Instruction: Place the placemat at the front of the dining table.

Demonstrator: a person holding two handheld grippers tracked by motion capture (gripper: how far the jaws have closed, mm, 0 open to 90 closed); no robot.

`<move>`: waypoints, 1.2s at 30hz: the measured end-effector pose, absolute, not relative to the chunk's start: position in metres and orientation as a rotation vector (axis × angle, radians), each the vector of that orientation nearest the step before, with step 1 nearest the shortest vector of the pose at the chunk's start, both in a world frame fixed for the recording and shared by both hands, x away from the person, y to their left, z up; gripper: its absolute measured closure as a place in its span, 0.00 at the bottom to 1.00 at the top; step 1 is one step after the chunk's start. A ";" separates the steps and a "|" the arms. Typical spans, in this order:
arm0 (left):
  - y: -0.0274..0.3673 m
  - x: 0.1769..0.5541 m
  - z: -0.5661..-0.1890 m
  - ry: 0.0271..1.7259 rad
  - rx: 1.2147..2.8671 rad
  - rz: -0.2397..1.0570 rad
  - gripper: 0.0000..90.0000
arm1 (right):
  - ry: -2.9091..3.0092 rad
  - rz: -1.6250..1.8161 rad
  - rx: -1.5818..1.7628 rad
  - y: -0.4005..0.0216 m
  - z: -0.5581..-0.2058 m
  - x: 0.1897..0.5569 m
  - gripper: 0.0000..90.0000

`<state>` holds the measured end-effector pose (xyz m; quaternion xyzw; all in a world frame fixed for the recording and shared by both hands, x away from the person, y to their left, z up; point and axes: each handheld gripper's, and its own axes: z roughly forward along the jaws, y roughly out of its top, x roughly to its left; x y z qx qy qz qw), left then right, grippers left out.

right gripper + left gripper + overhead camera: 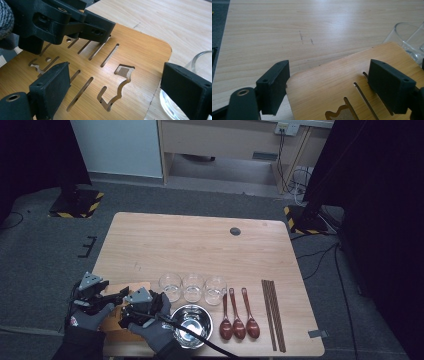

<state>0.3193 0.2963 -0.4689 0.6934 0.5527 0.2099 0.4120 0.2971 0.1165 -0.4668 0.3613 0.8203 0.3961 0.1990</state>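
Bamboo slotted board (140,57) is lying flat at the table's (200,245) near-left corner, beside the glasses (192,287). Left claw (329,85) and right claw (112,87) are both hovering spread above it, gripping nothing; lifting it seems barely begun.

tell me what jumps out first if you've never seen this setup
The neat row along the table's near edge: three clear glasses, a shiny metal bowl in front of them, three dark wooden spoons and chopsticks to the right. At the near left corner, both hands hold the left gripper and right gripper, jaws apart, over a slotted wooden board.
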 end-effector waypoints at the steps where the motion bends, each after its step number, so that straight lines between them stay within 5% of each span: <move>1: 0.296 0.319 -0.466 1.387 1.739 0.530 0.20 | 2.289 1.117 1.004 0.116 -0.464 0.297 0.10; 36: 0.249 0.346 -0.405 1.286 1.740 0.597 0.20 | 2.173 1.171 0.962 0.069 -0.411 0.316 0.10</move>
